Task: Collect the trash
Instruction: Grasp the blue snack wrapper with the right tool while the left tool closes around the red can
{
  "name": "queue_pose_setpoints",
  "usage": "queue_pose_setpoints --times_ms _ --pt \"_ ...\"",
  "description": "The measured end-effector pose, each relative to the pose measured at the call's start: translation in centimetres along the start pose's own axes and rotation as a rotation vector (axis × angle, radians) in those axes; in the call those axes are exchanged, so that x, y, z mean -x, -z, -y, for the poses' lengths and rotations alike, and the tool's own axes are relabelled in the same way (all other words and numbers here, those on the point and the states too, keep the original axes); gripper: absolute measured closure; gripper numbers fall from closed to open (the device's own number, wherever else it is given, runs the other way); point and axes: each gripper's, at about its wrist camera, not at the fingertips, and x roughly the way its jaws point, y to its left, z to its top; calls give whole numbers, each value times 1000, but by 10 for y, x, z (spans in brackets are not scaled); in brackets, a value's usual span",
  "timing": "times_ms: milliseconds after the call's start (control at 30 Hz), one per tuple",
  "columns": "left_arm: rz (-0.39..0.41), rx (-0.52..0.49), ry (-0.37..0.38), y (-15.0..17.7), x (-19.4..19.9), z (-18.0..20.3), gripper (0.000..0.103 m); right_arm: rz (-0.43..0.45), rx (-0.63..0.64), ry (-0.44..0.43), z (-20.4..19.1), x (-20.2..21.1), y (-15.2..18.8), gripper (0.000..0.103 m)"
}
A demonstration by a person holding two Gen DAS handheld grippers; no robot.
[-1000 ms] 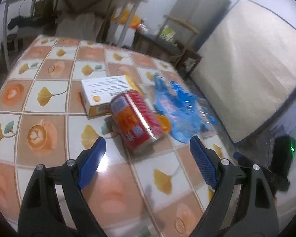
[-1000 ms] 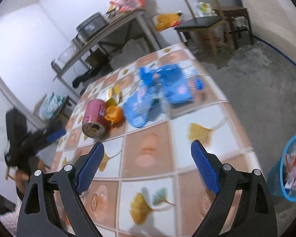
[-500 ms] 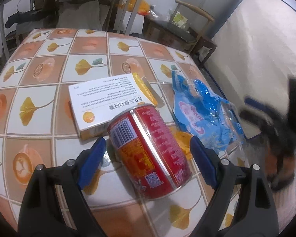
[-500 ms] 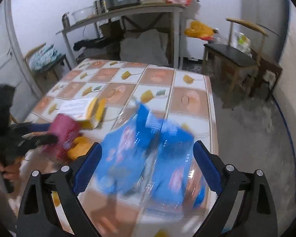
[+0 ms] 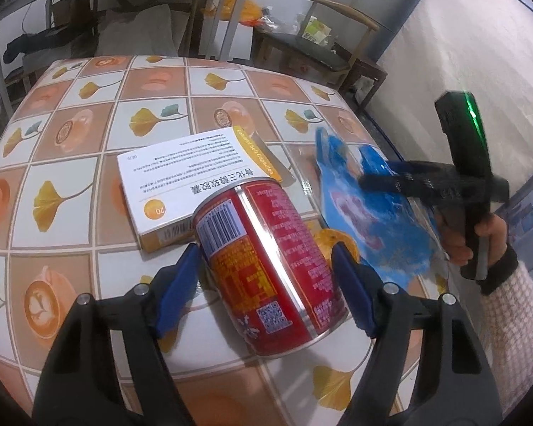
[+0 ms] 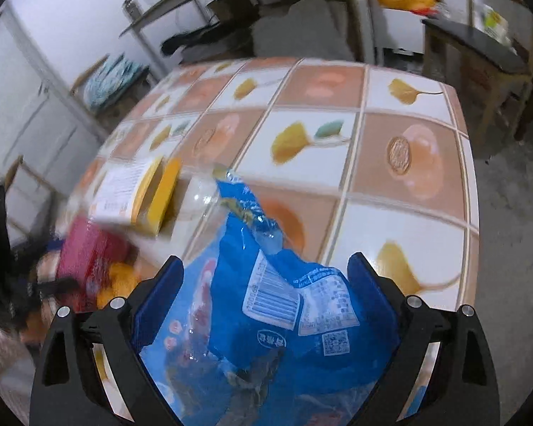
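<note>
A red cylindrical tin can [image 5: 272, 266] lies on its side on the tiled table [image 5: 89, 135], bracketed by the spread blue fingers of the left gripper [image 5: 266, 277], which flank but do not yet squeeze it. The can looks rigid, smooth and apt to roll, probably empty and light; its curved wall, taken midway along, seems the surest hold. Across the table the right gripper [image 6: 266, 294] stands released on both sides of a crumpled blue plastic wrapper [image 6: 287, 305], limp, crackly and nearly weightless, best pinched at a bunched fold. Touching the can's far end rests a white and yellow cardboard medicine box [image 5: 192, 181], stiff but crushable, with a scrap of orange peel [image 5: 332, 243] tucked between can and wrapper. The count: one can, one box, at least one wrapper, one peel, two grippers
</note>
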Motion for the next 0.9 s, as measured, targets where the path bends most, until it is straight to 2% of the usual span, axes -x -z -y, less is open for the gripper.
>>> queue_pose_setpoints --times_ms 133,267,467,633,733,900 --pt "2 -11 8 1 2 0 35 -46 76 -2 -12 10 22 12" --pt "7 -17 4 4 6 0 38 -65 156 62 -36 20 55 12" --pt "3 -30 5 22 22 -2 39 -28 114 147 -58 38 93 12" --pt "0 -22 3 51 47 -11 39 -4 54 206 -78 46 118 12" --pt "5 14 15 76 68 -19 39 36 -6 168 -90 53 130 12" --pt "28 61 37 108 93 -28 39 193 -97 33 -104 88 129 12"
